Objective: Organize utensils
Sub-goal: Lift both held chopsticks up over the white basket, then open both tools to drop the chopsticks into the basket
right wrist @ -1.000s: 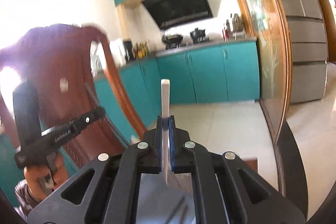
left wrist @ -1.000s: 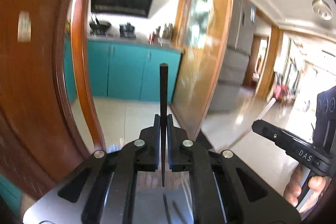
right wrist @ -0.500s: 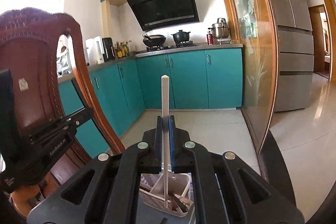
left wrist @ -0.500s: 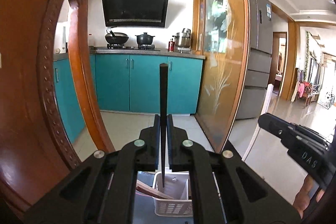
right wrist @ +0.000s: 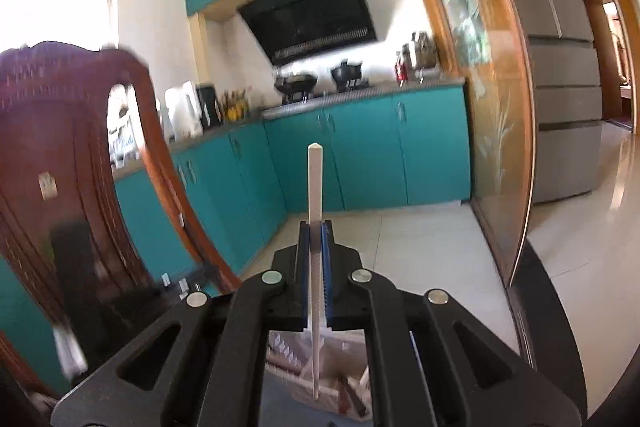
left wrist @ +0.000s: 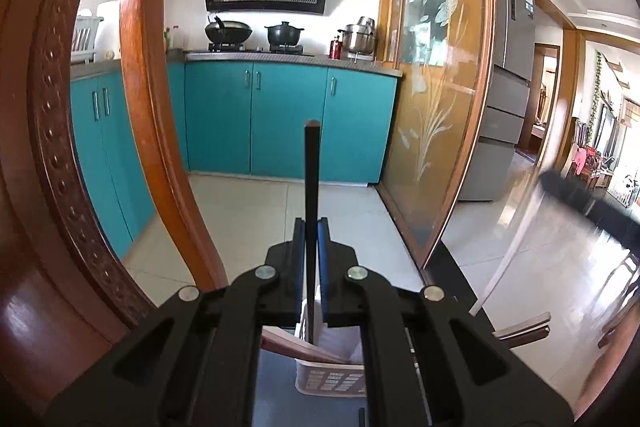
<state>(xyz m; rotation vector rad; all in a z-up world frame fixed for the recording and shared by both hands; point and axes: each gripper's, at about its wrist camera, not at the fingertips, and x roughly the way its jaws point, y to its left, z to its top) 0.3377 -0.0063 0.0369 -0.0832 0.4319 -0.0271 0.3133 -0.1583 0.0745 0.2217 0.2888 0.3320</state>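
Above the white basket, each gripper held one chopstick upright

Over the white basket point(left wrist: 330, 375), the left gripper point(left wrist: 311, 263) was clamped on a black chopstick point(left wrist: 311, 187) and the right gripper point(right wrist: 316, 267) on a white chopstick point(right wrist: 315, 195), both pinched low on the shaft with the long upper part free above the jaws. These sticks looked light, stiff and smooth, so likely to pivot or slip in a narrow pinch; a hold nearer mid-shaft should steady them. Beside the basket stood a wooden chair point(left wrist: 52, 163)
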